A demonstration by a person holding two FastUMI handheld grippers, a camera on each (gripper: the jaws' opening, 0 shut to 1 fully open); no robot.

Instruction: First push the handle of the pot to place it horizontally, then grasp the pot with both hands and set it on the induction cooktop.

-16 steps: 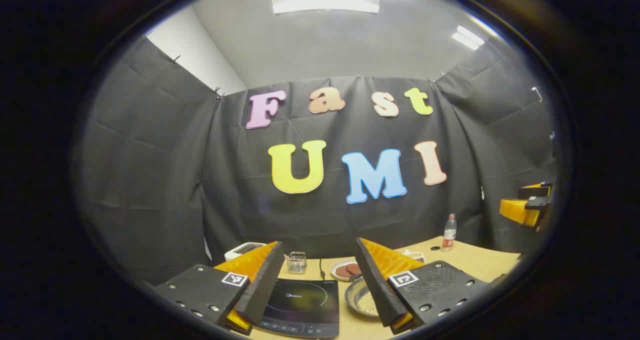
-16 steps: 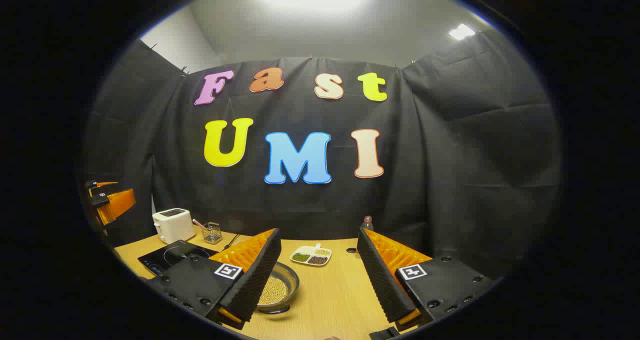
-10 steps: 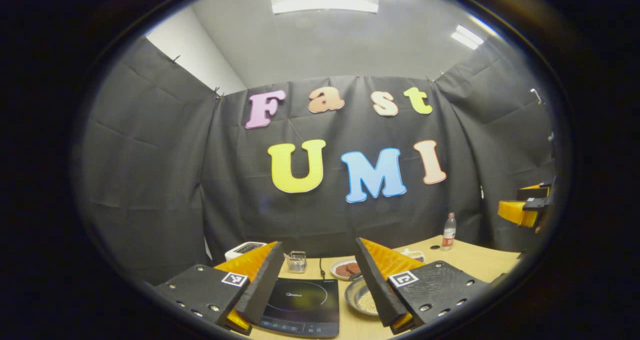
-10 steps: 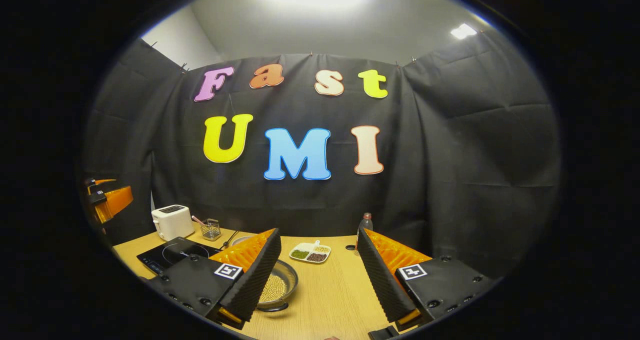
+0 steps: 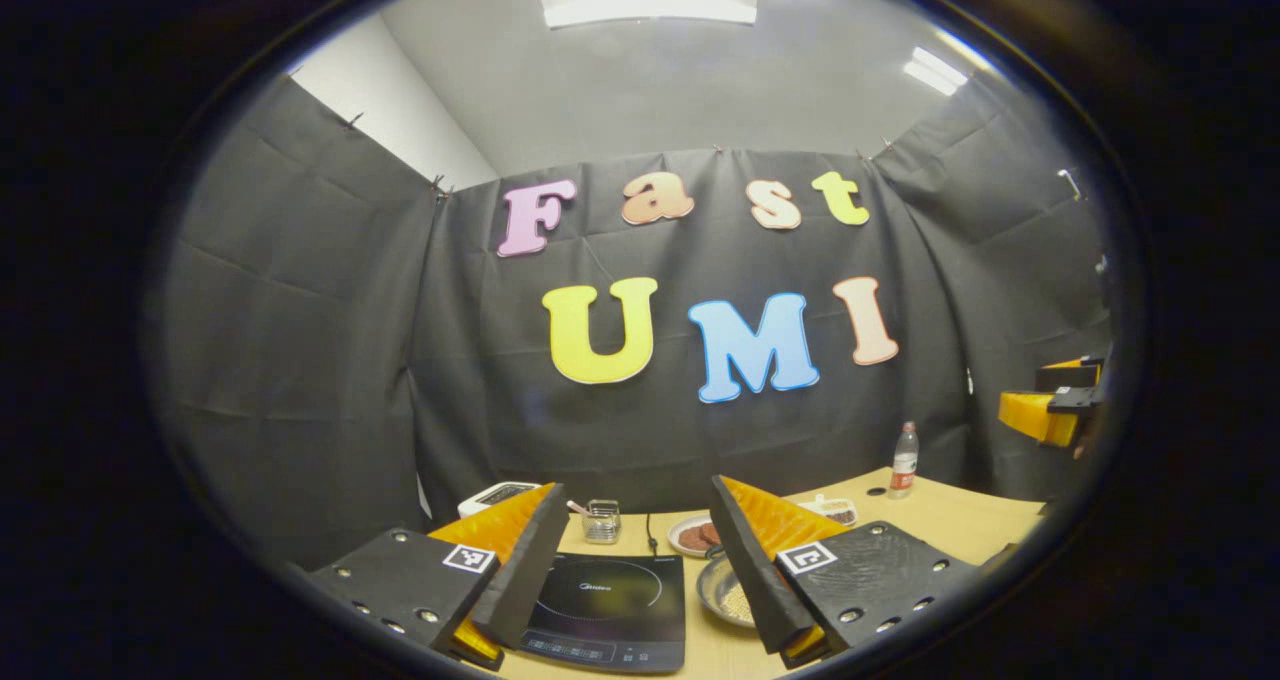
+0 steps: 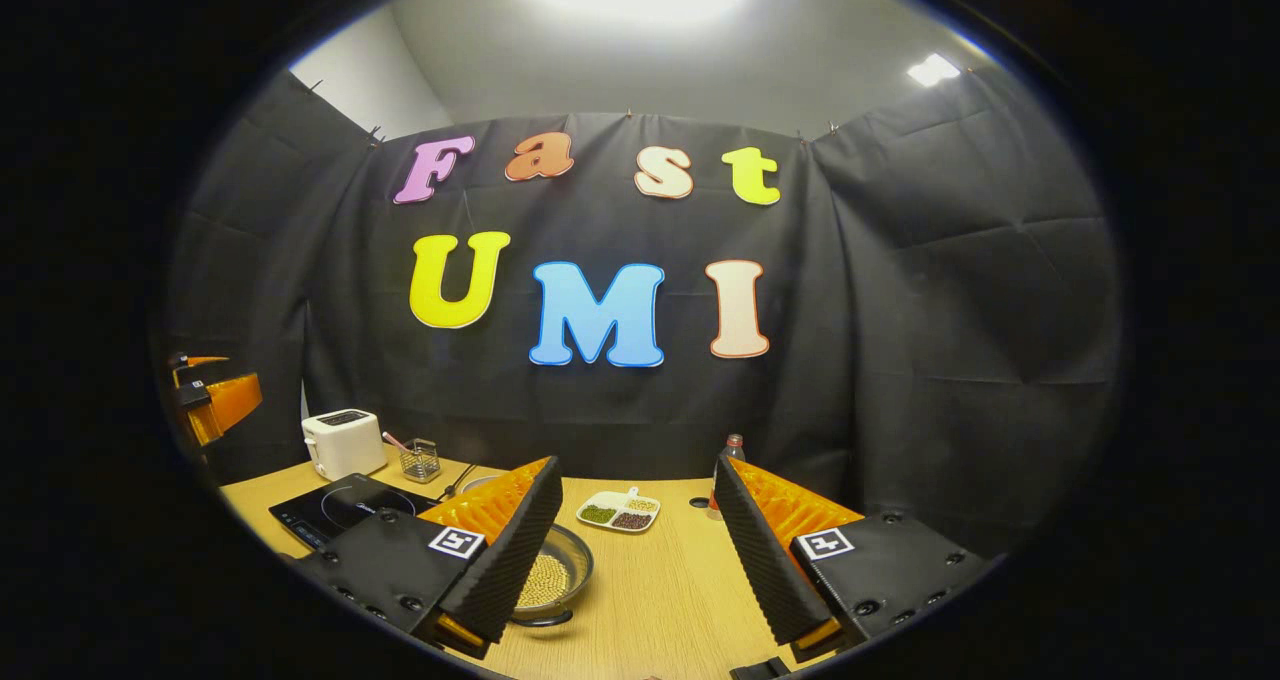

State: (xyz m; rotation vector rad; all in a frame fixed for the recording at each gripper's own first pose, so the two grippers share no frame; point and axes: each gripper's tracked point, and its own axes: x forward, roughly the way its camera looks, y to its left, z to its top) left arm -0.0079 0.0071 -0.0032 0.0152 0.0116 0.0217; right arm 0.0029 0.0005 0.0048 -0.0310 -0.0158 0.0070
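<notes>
Currently both grippers hang in the air above the light wooden table [image 6: 660, 590], each with its 2 fingers spread wide apart and nothing between them. In the left gripper view, the left gripper [image 5: 632, 585] frames the flat black induction cooktop [image 5: 610, 610], which lies near the table's front edge. Just right of the cooktop sits the shallow round metal pot filled with pale beans [image 5: 728, 592], half hidden behind the gripper's right finger; its handle cannot be made out. Behind them stand a small plate with dark round patties [image 5: 697, 535], a wire-mesh cup [image 5: 601, 521], a white toaster [image 5: 495, 495] and, far right, a clear plastic bottle [image 5: 903, 458].

In the right gripper view, the right gripper [image 6: 637, 555] hangs over bare tabletop, with open wood ahead up to a white divided dish of beans [image 6: 618, 511]. The pot [image 6: 550, 582] peeks from behind the left finger, apart from it, and the cooktop [image 6: 335, 508] lies beyond to the left, clear on top. The other gripper shows at each view's outer edge, well apart.

Compared with 0.8 s ago, both views have shifted only slightly: the table things sit a little higher and farther off, and the finger spacing is unchanged.
</notes>
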